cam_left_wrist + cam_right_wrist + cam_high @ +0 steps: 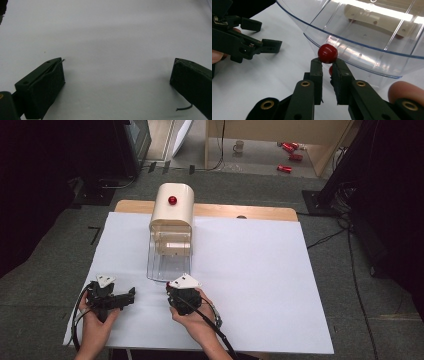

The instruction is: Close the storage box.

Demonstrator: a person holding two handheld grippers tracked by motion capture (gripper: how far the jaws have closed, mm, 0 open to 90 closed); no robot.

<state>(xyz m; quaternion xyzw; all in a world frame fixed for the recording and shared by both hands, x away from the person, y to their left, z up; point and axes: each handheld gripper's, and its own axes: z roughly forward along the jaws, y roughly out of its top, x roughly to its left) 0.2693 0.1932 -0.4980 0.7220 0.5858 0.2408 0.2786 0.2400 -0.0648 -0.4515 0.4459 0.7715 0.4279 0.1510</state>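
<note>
Right hand-held gripper (327, 65) clamped on red ball (327, 53), right at clear bin (362, 32) rim on bench (260, 285). Left hand-held gripper (117, 75) jaws apart, empty. Step: ball picked. Next, prob.: lift over rim w/o knocking bin.

My right gripper (327, 66) jaws hide the red ball's (327, 53) underside; at twelve o'clock the clear bin's (362, 37) top is cut off.

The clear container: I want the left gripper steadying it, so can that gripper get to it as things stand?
Probably yes: the left gripper is open beside the clear container, and only bare white sheet lies ahead.
</note>
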